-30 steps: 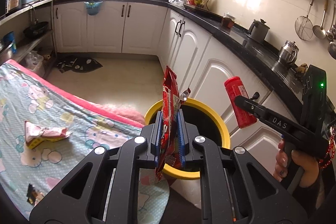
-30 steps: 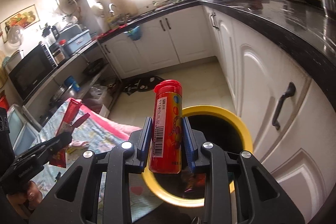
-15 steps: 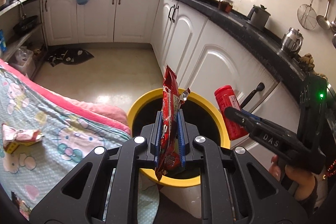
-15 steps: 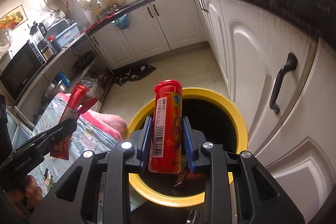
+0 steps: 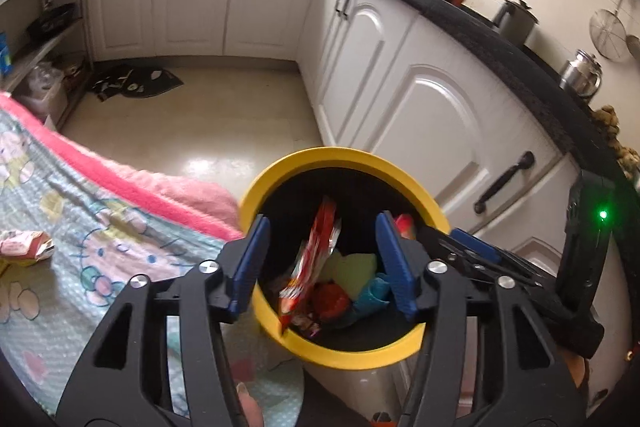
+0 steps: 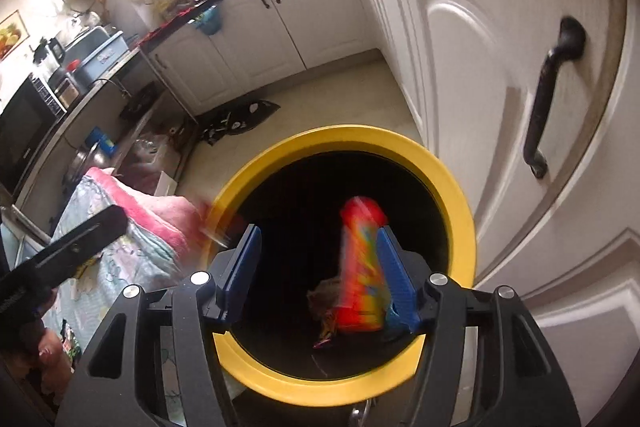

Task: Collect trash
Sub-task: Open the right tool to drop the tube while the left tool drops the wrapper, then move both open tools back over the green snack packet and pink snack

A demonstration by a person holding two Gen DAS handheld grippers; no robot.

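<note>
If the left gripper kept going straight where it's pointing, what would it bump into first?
Probably the red snack wrapper, loose between the left gripper's just-opened jaws, then the trash in the yellow-rimmed bin. Depth is hard to judge.

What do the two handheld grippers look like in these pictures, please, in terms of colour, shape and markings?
Both the left gripper and the right gripper have black angular bodies with triangular cut-outs, silver round screws and flat blue pads lining the jaws. In the left wrist view the right gripper's black handle carries a lit green light. The left gripper's black arm shows faint white lettering, too blurred to read.
</note>
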